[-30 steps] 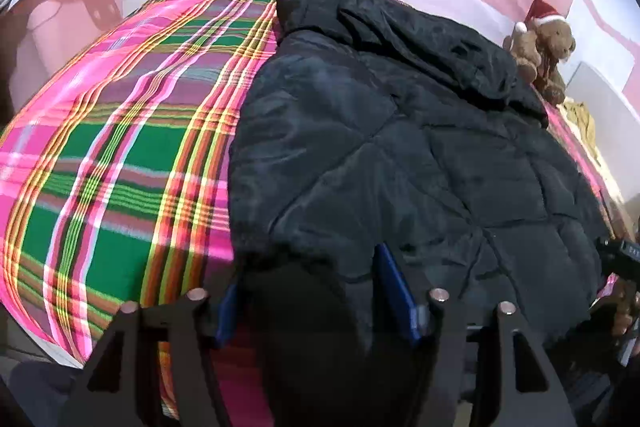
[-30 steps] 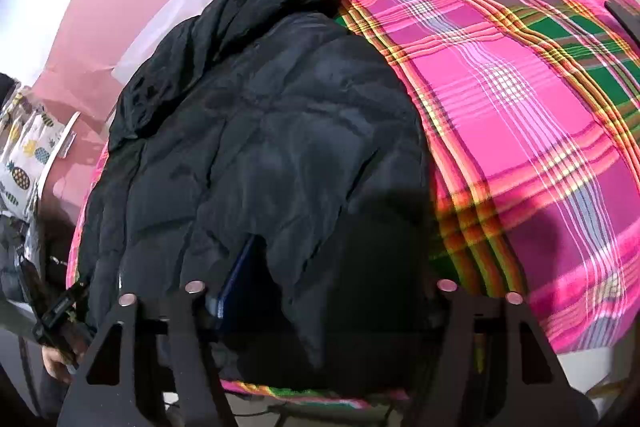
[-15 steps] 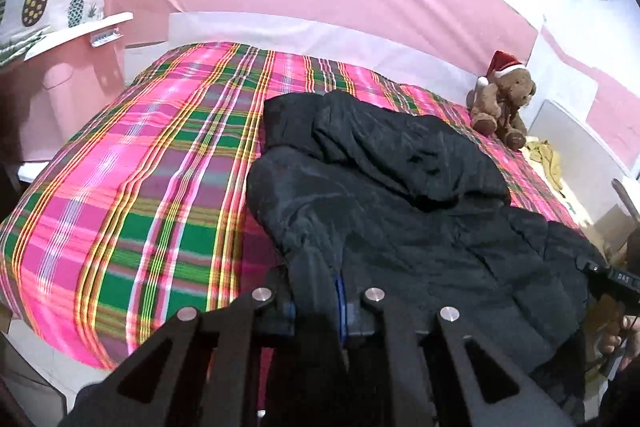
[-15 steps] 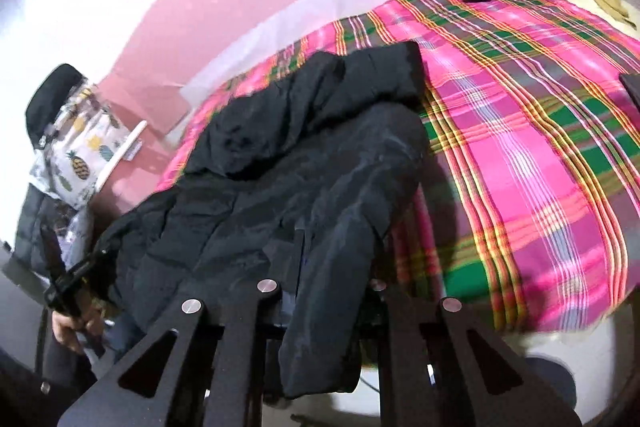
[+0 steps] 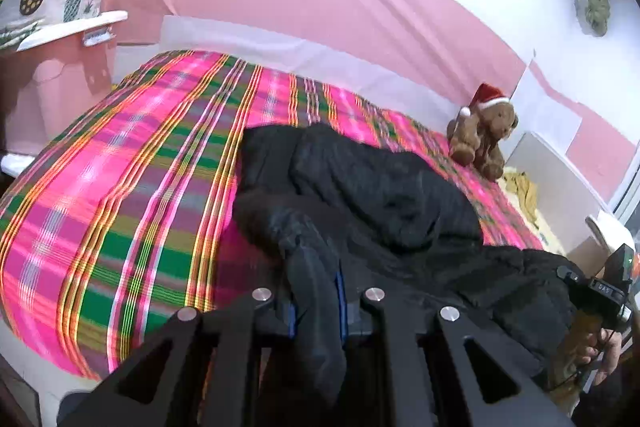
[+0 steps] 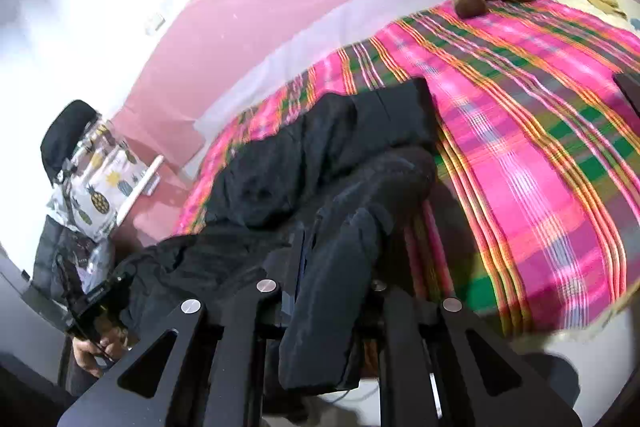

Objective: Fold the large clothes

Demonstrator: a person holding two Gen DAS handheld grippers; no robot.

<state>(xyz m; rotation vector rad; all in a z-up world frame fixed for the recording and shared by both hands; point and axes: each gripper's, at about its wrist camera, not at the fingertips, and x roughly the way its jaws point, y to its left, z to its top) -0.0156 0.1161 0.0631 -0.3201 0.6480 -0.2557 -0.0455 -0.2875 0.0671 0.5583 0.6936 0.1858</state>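
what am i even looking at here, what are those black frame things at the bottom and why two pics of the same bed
There is no robot here. A person holds a pair of hand-held tongs in each hand, and each pair carries a wide-angle camera looking forward along its two fingers. The black frames at the bottom are the tongs themselves.

One picture comes from the left tongs, the other from the right tongs, so you see one bed from two sides. In each view the other hand also shows at the edge.

On the bed lies a pink and green plaid blanket. A black padded jacket is spread on it, and a teddy bear in a Santa hat sits near the far edge.

Both tongs are shut on the jacket's near edge, one at each side.
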